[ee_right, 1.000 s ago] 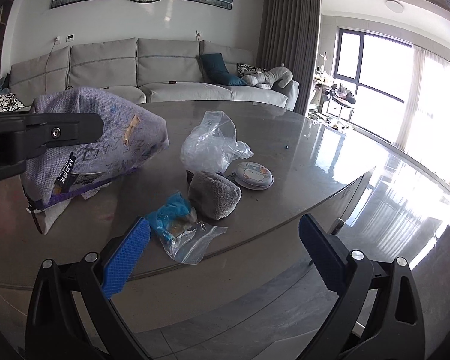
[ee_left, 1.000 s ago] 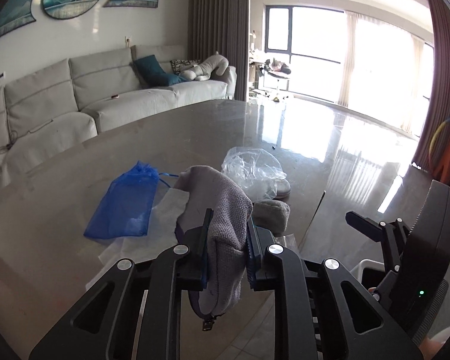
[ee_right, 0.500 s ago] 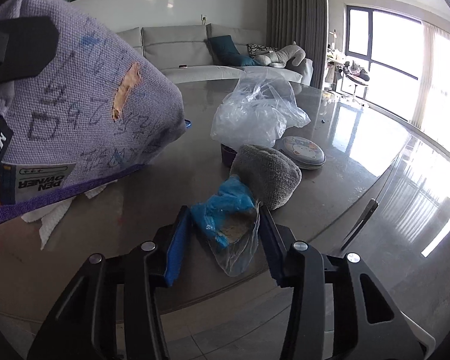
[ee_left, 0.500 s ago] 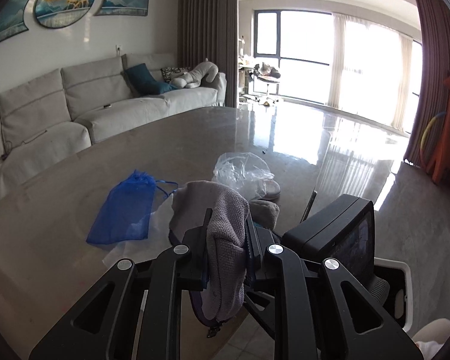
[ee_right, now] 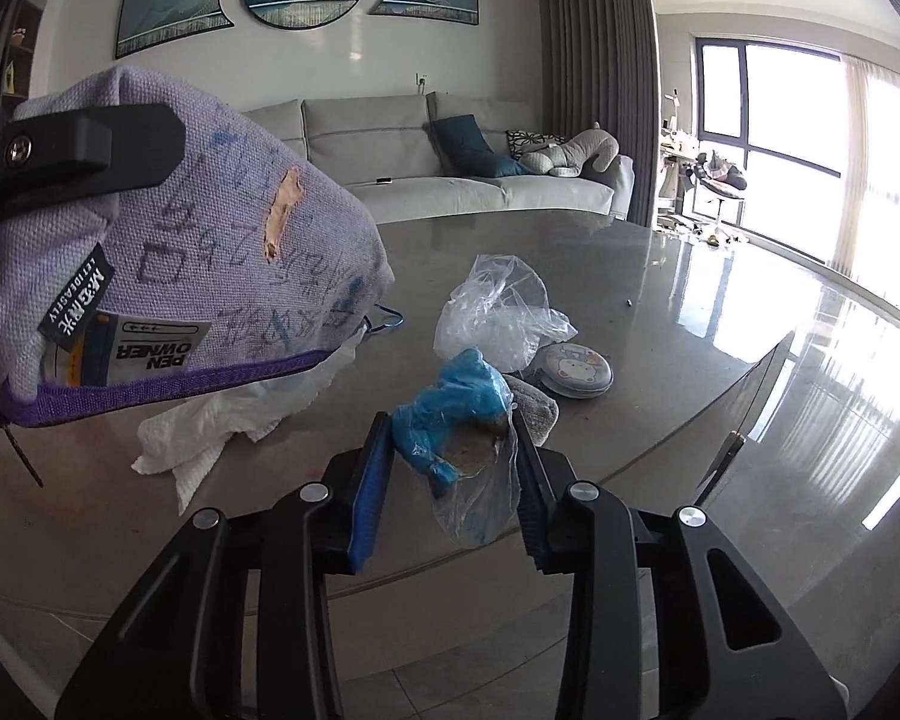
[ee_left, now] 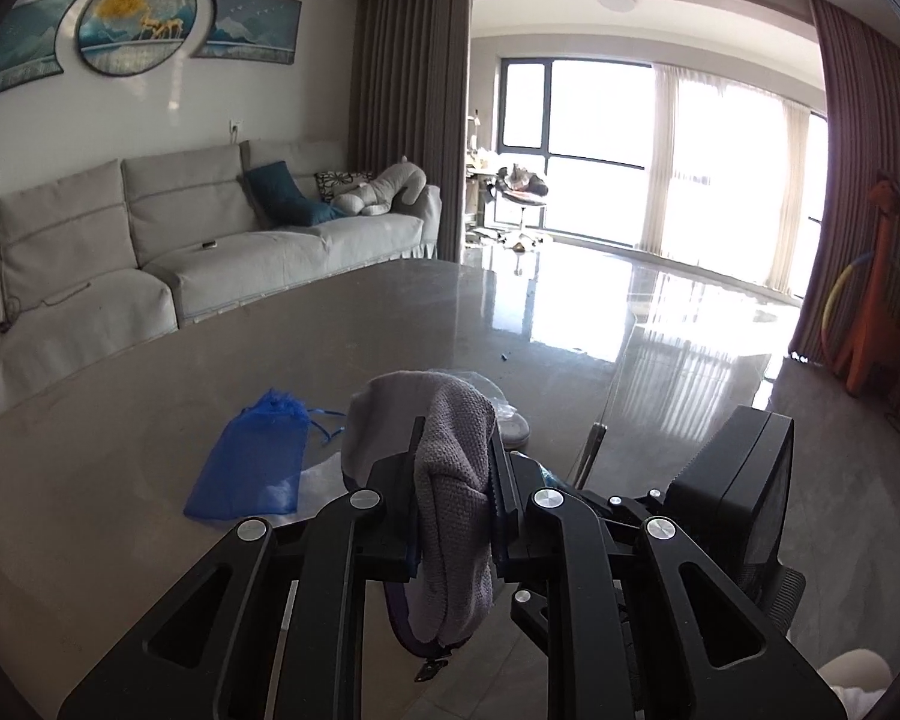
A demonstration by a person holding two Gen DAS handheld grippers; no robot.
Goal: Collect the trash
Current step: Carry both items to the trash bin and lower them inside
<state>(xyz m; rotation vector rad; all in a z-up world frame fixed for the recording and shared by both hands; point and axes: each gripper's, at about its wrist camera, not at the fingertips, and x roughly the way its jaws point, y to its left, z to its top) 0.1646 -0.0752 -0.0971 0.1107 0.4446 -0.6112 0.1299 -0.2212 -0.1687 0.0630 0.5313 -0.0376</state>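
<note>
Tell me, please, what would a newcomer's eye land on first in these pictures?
Probably the scribbled lilac pencil pouch, clamped in the left gripper and looming large at the left of the right wrist view. Next, the clear bag of blue waste pinched in the right gripper above the table's near edge. Behind it lie a crumpled clear bag and a round tin.

Woven cloth pouch [ee_right: 168, 276], crinkly clear plastic bag [ee_right: 498, 312] (glossy), polished table [ee_right: 660, 312]

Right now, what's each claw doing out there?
Left claw shut on purple pencil pouch. Right claw shut on blue trash baggie, above table. Nothing blocking.
</note>
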